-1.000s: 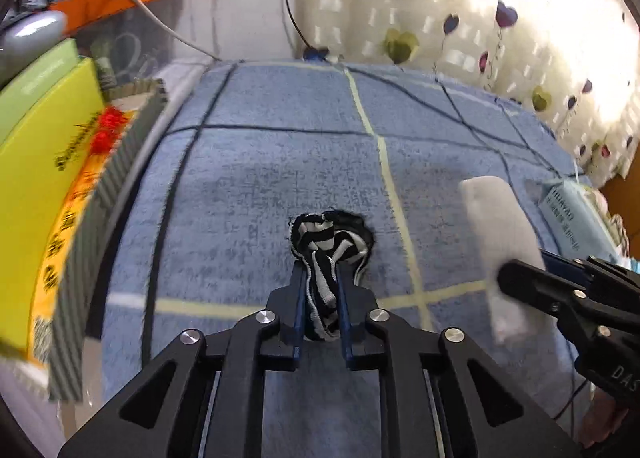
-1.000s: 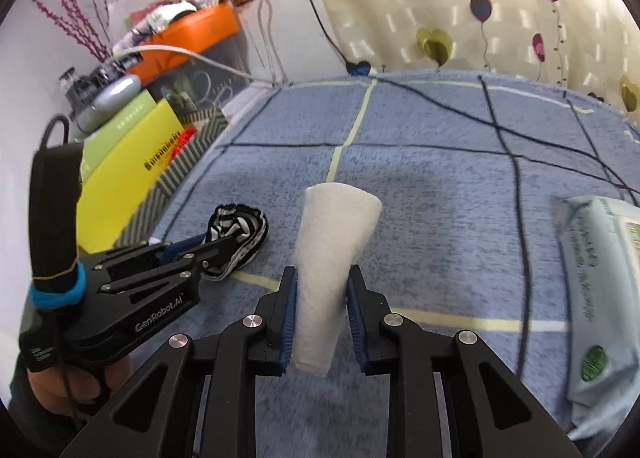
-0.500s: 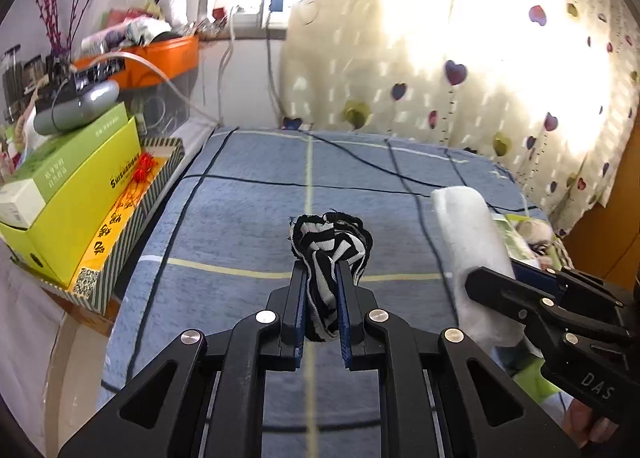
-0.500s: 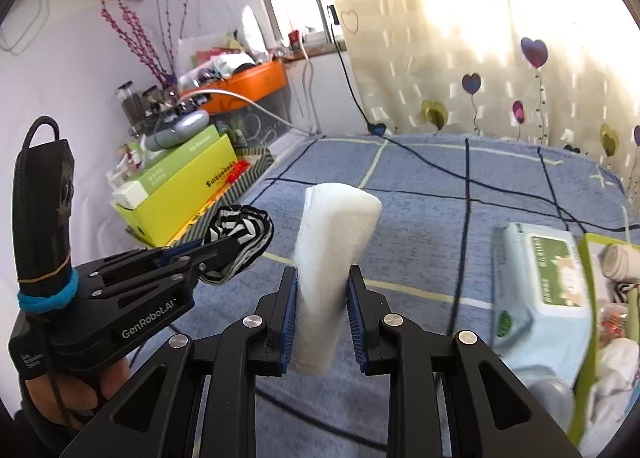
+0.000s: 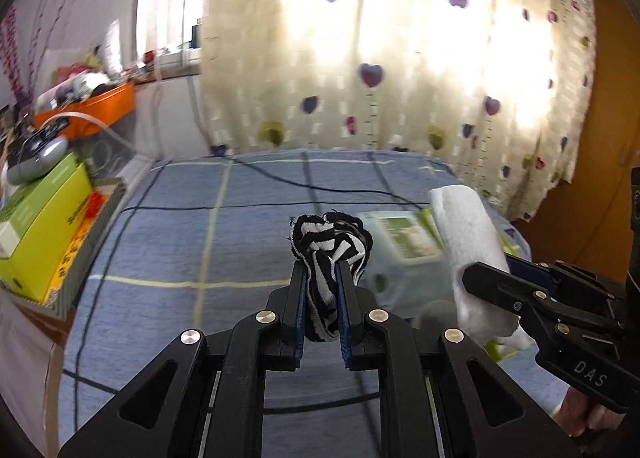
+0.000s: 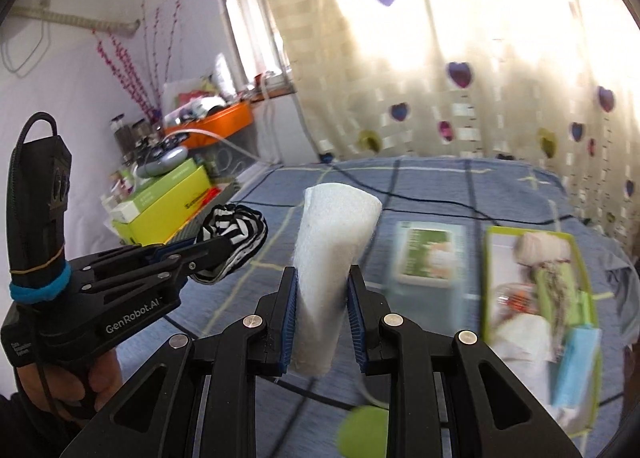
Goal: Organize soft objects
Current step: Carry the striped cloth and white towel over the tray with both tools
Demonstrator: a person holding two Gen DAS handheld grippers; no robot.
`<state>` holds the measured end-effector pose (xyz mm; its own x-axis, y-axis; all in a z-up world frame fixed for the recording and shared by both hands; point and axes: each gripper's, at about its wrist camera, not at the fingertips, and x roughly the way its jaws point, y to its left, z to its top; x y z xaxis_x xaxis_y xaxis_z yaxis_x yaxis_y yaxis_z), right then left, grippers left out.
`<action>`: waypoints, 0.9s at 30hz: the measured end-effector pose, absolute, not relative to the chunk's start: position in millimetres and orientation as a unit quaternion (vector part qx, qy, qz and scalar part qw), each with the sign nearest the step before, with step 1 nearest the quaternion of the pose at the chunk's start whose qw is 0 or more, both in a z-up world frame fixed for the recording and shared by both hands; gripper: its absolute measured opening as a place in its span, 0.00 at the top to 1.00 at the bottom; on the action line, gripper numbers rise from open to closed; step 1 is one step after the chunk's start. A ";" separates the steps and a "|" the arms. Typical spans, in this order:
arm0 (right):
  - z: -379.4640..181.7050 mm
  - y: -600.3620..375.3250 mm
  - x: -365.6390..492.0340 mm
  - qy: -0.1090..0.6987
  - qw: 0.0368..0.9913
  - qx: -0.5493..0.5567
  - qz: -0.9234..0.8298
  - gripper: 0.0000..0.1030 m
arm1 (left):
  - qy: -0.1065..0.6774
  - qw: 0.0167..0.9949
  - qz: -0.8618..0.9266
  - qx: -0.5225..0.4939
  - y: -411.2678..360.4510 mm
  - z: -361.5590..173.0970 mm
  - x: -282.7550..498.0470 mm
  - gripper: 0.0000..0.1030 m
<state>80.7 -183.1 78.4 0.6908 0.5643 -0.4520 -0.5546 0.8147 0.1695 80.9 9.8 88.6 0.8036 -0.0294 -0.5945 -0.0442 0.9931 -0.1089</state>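
The left gripper [image 5: 321,302] is clamped on a balled black-and-white striped sock [image 5: 328,242], the right gripper [image 6: 322,312] on a rolled white cloth [image 6: 332,250]. Both are raised above the blue bed [image 6: 440,185]; a wet-wipes pack [image 6: 430,254] lies on the bed beyond them.

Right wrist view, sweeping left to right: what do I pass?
Left gripper → striped cloth → white roll held in the right gripper → wipes pack → green tray.
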 end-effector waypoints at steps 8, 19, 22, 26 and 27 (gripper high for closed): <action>75.3 -251.1 71.8 0.239 0.933 0.031 0.268 0.78 | 0.314 0.947 -0.044 -0.041 -57.4 91.9 92.5 0.86; 50.7 -330.6 77.2 0.255 0.942 0.048 0.212 0.78 | 0.344 0.931 -0.113 -0.052 -133.4 69.5 108.8 0.86; 36.7 -347.6 86.8 0.273 0.941 0.049 0.195 0.78 | 0.356 0.924 -0.125 -0.055 -148.2 58.5 118.2 0.86; 14.1 -362.9 100.0 0.307 0.933 0.045 0.184 0.78 | 0.372 0.917 -0.131 -0.057 -161.5 47.1 129.1 0.86; 9.2 -362.6 103.2 0.315 0.930 0.041 0.185 0.78 | 0.376 0.915 -0.133 -0.058 -164.9 45.0 131.3 0.86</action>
